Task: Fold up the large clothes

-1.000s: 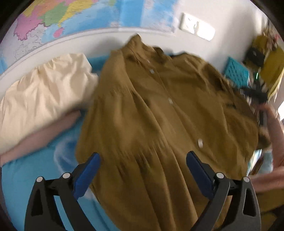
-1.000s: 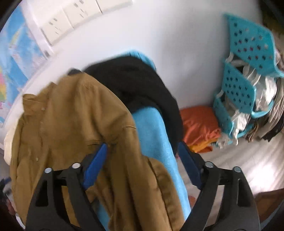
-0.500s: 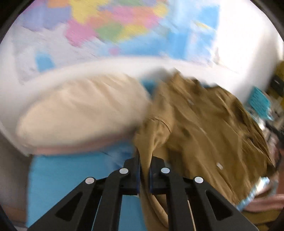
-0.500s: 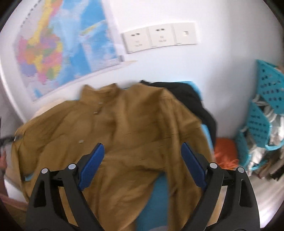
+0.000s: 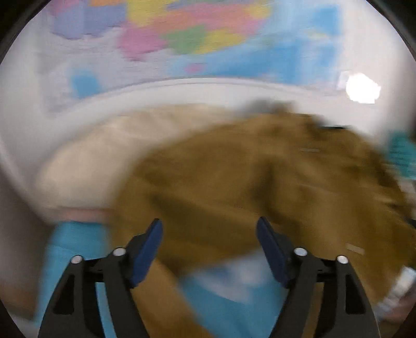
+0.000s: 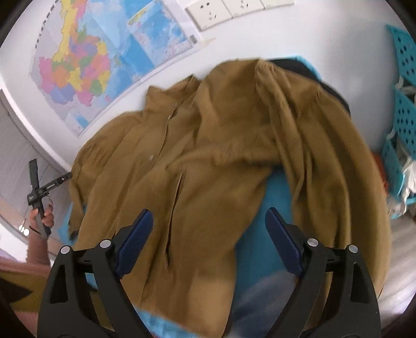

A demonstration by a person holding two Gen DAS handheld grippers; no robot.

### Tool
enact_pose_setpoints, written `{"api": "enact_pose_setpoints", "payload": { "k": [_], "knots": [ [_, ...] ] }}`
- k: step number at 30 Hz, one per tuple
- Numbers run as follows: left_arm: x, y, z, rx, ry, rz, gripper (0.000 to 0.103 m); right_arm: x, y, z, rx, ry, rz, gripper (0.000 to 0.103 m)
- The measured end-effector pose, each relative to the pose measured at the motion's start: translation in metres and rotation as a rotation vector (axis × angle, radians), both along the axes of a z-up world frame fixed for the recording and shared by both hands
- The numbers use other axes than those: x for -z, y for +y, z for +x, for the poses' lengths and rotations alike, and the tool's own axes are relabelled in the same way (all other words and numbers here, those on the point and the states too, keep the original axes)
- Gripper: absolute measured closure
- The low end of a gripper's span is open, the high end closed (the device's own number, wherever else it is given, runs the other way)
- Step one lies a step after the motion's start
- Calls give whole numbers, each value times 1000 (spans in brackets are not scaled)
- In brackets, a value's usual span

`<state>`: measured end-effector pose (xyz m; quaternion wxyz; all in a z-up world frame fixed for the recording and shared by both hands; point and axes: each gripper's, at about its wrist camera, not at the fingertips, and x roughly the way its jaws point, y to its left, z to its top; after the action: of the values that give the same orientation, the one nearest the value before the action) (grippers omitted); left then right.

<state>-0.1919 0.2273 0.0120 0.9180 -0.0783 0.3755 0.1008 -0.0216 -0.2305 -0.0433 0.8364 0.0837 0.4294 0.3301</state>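
Left gripper [image 5: 209,249]: its 2 blue-padded fingers [image 5: 145,252] stand apart and the jaws are opening. Nothing is pinched between the pads; the brown shirt [image 5: 247,187] lies below and beyond them, untouched as far as the heavy blur of this view allows.

Right gripper [image 6: 209,239]: its 2 blue-padded fingers [image 6: 134,243] stand wide apart, with nothing gripped. They hover over the lower part of the brown shirt [image 6: 208,161], clear of the cloth.

The brown shirt is the landmark. It lies spread front up on a blue table cover [image 6: 262,234], collar toward the wall, button placket running down its middle. 1 sleeve or side panel is draped across its right half in loose folds, and a wedge of blue table cover shows beneath that drape.

Left of the shirt, in the left wrist view, a cream garment [image 5: 104,161] lies in a heap touching the shirt's edge. Behind the shirt's far right shoulder sits a black garment [image 6: 330,85], partly under the brown cloth. On the wall beyond the collar hangs a coloured map [image 6: 85,70], with white wall sockets [image 6: 223,10] to its right. Right of the shirt stand turquoise perforated baskets [image 6: 403,109] holding pale clothes.

At the shirt's left edge in the right wrist view, a person's hand [image 6: 43,215] holds the left gripper's black handle.
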Motion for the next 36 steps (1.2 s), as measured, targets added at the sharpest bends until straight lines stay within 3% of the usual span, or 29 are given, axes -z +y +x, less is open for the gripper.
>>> {"api": "enact_pose_setpoints", "payload": {
  "k": [1,4,10,11,12,14,15,16,18,19,20,22,26,28,30,33,36],
  "knots": [
    [6,-16,-9,90,-16,-74,22,2,-1,-6,-6,2,-7,12],
    [31,-53,-20,217,25,-142,18,15,-4,-27,-20,35,-20,9],
    [88,-71,-19,254,163,-350,13,34,9,-51,-89,43,-36,11],
    [95,-72,-19,259,173,-385,13,36,11,-52,-92,40,-37,23],
    [101,-75,-19,260,172,-405,12,38,15,-53,-107,43,-27,51],
    [106,-87,-18,275,160,-411,12,43,20,-51,-127,84,16,79],
    [106,-90,-16,273,155,-405,19,47,22,-49,-126,102,30,86],
    [104,-90,-15,266,145,-425,46,46,22,-49,-130,122,82,88],
    [98,-77,-15,236,133,-506,82,35,18,-54,-160,135,211,90],
    [91,-69,-17,217,119,-566,85,22,14,-60,-173,117,272,90],
    [82,-61,-22,213,102,-574,86,11,9,-63,-178,108,331,90],
    [52,-56,-33,210,39,-538,88,-17,-8,-74,-188,75,459,91],
    [-2,-49,-59,232,-66,-499,83,-47,-34,-93,-213,1,564,91],
    [-9,-58,-63,252,-61,-402,67,-37,-41,-90,-162,16,488,91],
    [4,-68,-63,273,-2,-300,50,-4,-47,-80,-98,108,376,90],
    [36,-61,-57,217,100,-267,44,47,-60,-70,34,234,197,89],
    [69,-46,-51,165,172,-306,32,60,-68,-72,53,246,217,79]
  ]
}}
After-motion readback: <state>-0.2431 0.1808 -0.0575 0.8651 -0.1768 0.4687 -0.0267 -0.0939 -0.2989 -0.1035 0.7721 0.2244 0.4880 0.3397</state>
